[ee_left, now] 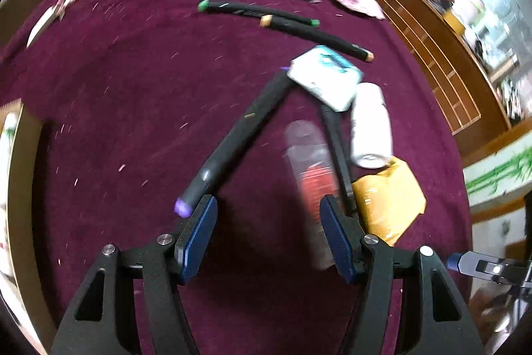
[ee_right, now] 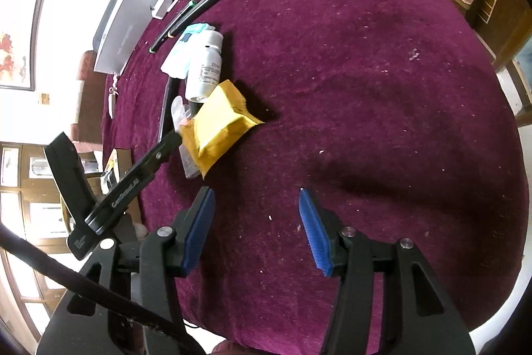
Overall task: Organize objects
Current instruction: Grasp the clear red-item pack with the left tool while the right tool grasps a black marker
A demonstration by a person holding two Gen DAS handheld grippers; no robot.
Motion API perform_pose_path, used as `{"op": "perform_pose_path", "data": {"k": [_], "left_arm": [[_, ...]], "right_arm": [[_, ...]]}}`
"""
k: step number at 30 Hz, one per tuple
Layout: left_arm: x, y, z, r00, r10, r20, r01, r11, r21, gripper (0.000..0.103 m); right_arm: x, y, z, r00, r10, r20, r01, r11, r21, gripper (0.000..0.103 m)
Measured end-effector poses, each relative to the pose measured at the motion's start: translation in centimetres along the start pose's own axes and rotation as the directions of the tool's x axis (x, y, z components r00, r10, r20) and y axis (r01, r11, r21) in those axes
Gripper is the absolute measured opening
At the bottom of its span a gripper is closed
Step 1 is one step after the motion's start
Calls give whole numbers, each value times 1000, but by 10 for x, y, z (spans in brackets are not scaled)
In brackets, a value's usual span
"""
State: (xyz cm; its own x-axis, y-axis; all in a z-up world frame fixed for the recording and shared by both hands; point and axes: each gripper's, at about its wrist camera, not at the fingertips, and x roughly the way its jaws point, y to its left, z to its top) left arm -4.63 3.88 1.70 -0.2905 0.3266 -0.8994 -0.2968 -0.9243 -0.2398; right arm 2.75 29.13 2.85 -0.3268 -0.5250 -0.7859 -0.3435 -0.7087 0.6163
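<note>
The left gripper (ee_left: 267,232) stood spread wide, holding nothing; a blurred clear tube (ee_left: 311,175) lay just ahead between its fingers, against the right pad. The right gripper (ee_right: 256,225) was also spread, empty, with the yellow packet (ee_right: 219,125) ahead-left.

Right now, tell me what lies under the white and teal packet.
The tip of the purple-capped marker and another black pen's end run under the packet; whatever else lies beneath is covered.
</note>
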Motion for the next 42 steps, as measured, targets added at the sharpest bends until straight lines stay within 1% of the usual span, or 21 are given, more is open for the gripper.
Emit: {"op": "perform_pose_path", "data": {"k": [2, 4, 9, 12, 16, 22, 23, 24, 26, 27, 28, 29, 30, 31, 32, 33, 34, 35, 37, 39, 42], "left_arm": [[-3, 4, -2, 1000, 6, 3, -6, 1000, -1, 56], [-6, 1, -1, 1000, 30, 8, -30, 999, 28, 56], [-6, -26, 9, 999, 14, 31, -17, 997, 78, 56], [7, -46, 15, 992, 124, 31, -128, 979, 158, 57], [7, -50, 11, 982, 177, 69, -187, 963, 194, 59], [10, -47, 14, 982, 177, 60, -185, 960, 210, 60], [13, -51, 16, 983, 176, 59, -185, 961, 206, 61], [15, -54, 17, 983, 169, 65, -179, 963, 204, 69], [26, -63, 15, 986, 163, 30, -166, 963, 214, 71], [32, -70, 11, 984, 171, 45, -177, 954, 240, 75], [33, -73, 7, 985, 167, 54, -175, 951, 256, 75], [33, -73, 6, 985, 162, 66, -173, 953, 248, 73], [31, -70, 5, 986, 154, 69, -166, 959, 230, 66], [28, -67, 4, 986, 151, 76, -165, 960, 226, 46], [25, -64, 3, 987, 143, 78, -157, 962, 223, 33], [20, -56, 4, 992, 114, 59, -124, 971, 204, 23], [16, -47, 3, 996, 82, 42, -88, 980, 177, 23], [14, -41, 3, 997, 73, 36, -78, 983, 164, 23], [7, -27, -4, 996, 82, 34, -86, 986, 143, 23], [-1, -13, -15, 999, 51, 14, -53, 993, 103, 23], [-12, -4, -33, 999, 36, 5, -36, 996, 79, 23]], "right_arm": [[0, -1, -1, 1000, -2, -3, 2, 1000, 1, 53], [3, 1, -2, 1000, -2, -9, 2, 1000, -2, 53], [10, 10, -6, 999, -5, -32, 4, 1000, -26, 53], [12, 12, -8, 999, -10, -37, 9, 999, -31, 53], [6, 12, -10, 1000, -7, -25, 6, 1000, -29, 53], [-1, 5, -8, 1000, -17, 0, 17, 1000, -11, 53], [-1, 5, -8, 1000, -16, 1, 16, 1000, -8, 53], [-1, 6, -7, 1000, -14, 1, 14, 1000, -7, 53], [1, 9, -6, 1000, -18, 1, 18, 1000, -15, 53], [2, 12, -5, 1000, -22, -4, 22, 999, -24, 53], [2, 14, -6, 1000, -23, -5, 23, 999, -28, 53], [2, 16, -6, 1000, -27, -6, 26, 999, -35, 53], [2, 20, -5, 999, -34, -6, 33, 998, -45, 53], [2, 21, -5, 999, -37, -6, 37, 998, -51, 53], [1, 23, -4, 999, -44, -3, 43, 997, -59, 53], [1, 25, -4, 999, -48, 0, 48, 997, -64, 53], [0, 26, -2, 999, -53, 5, 53, 996, -70, 53], [-1, 28, -1, 998, -60, 11, 60, 995, -77, 53], [-1, 29, 2, 998, -62, 15, 63, 995, -79, 53], [2, 29, 5, 998, -62, 12, 63, 995, -75, 53], [7, 31, 9, 997, -71, 10, 72, 994, -78, 53]]}}
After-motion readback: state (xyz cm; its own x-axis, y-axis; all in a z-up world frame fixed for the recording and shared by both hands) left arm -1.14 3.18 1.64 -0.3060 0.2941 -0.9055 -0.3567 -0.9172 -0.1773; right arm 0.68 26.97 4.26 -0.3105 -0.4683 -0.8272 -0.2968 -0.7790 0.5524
